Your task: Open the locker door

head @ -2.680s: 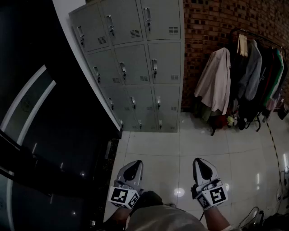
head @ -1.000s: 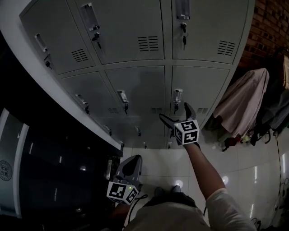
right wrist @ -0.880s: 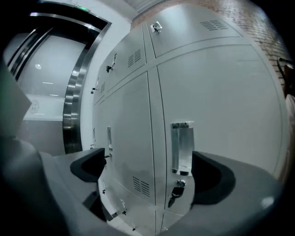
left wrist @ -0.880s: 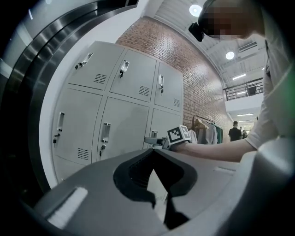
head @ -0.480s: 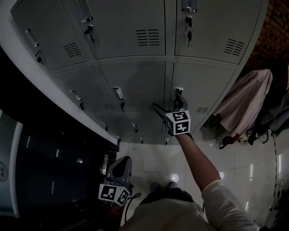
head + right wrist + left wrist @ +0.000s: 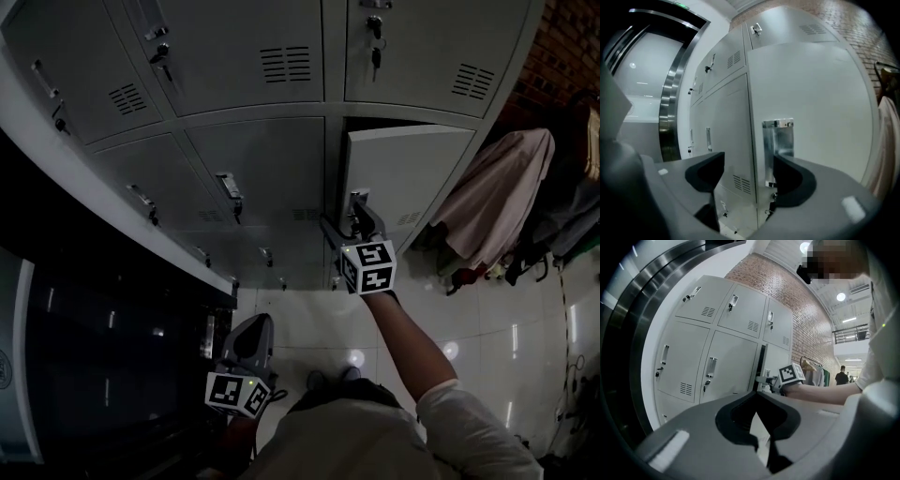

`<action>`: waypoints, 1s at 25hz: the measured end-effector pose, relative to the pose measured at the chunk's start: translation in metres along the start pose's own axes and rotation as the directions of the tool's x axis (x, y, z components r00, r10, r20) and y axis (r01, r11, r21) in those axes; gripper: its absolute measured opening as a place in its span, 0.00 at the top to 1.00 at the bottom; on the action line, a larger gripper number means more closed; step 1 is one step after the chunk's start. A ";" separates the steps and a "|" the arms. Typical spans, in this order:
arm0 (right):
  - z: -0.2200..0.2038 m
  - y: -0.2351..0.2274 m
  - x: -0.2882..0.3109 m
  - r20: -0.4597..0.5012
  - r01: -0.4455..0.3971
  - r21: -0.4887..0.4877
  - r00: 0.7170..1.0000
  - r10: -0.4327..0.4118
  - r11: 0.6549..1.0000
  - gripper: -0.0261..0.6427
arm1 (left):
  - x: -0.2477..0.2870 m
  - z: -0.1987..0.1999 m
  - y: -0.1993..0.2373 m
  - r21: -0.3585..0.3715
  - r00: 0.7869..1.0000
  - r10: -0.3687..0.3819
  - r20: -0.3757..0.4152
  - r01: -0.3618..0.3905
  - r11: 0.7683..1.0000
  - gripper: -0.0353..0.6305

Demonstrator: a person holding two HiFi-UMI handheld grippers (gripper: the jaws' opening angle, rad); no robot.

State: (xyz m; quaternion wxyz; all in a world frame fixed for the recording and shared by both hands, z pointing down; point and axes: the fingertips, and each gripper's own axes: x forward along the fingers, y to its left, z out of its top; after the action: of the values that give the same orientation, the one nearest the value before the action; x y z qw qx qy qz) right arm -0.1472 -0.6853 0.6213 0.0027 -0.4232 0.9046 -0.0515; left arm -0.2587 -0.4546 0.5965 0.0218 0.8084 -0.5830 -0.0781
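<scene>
**Locker door ajar, right tongs at its handle**

Lowest in the head view, left of centre, the left gripper (image 6: 257, 326) hangs beside the person's leg over the floor (image 6: 450, 323). Its jaws are pressed together with nothing in them. Its own view shows the tips meeting, which the head view only hints at.

At the centre of the head view, the right gripper (image 6: 352, 223) is held out on a stretched arm to the left edge of the door (image 6: 412, 169). Its jaws are closing, with the door's edge and the handle (image 6: 356, 201) between them. Only the right gripper view shows how they stand. There is a gap between the left jaw and the edge, and the right jaw overlaps the shiny handle plate.

The door sits right of centre in the head view, in the right-hand column of the lockers (image 6: 244, 56). It stands ajar, with a dark slit along its top and left side. The left gripper view shows that slit side-on.

Beyond, coats (image 6: 497, 192) hang at the right edge. Only the left gripper view shows the brick wall (image 6: 797, 301) reaching up to the ceiling lights, and a far-off person (image 6: 842, 376) at mid-right.
</scene>
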 end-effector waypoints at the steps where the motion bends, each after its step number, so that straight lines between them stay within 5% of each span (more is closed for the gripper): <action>1: -0.001 0.003 -0.012 0.006 0.002 -0.007 1.000 -0.002 1.000 0.47 | 0.004 -0.001 -0.004 -0.001 1.000 -0.011 0.000 0.011 1.000 0.86; 13: -0.001 -0.033 -0.163 0.053 0.094 -0.003 0.994 -0.094 0.996 0.75 | 0.025 0.002 -0.049 0.000 0.994 -0.107 -0.003 0.107 0.994 0.86; 17: 0.001 -0.051 -0.200 0.060 0.115 -0.002 0.992 -0.115 0.993 0.73 | 0.030 0.004 -0.063 0.000 0.991 -0.130 -0.005 0.130 0.991 0.86; 25: 0.004 -0.106 -0.275 0.093 0.314 0.018 0.945 -0.314 0.949 0.81 | 0.041 0.007 -0.089 0.003 0.983 -0.181 -0.008 0.181 0.983 0.86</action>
State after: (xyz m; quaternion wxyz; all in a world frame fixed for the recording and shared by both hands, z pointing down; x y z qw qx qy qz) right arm 0.1108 -0.5424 0.6170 0.0376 -0.5639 0.8243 -0.0324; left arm -0.1635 -0.4645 0.5741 0.0153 0.8584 -0.5071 -0.0755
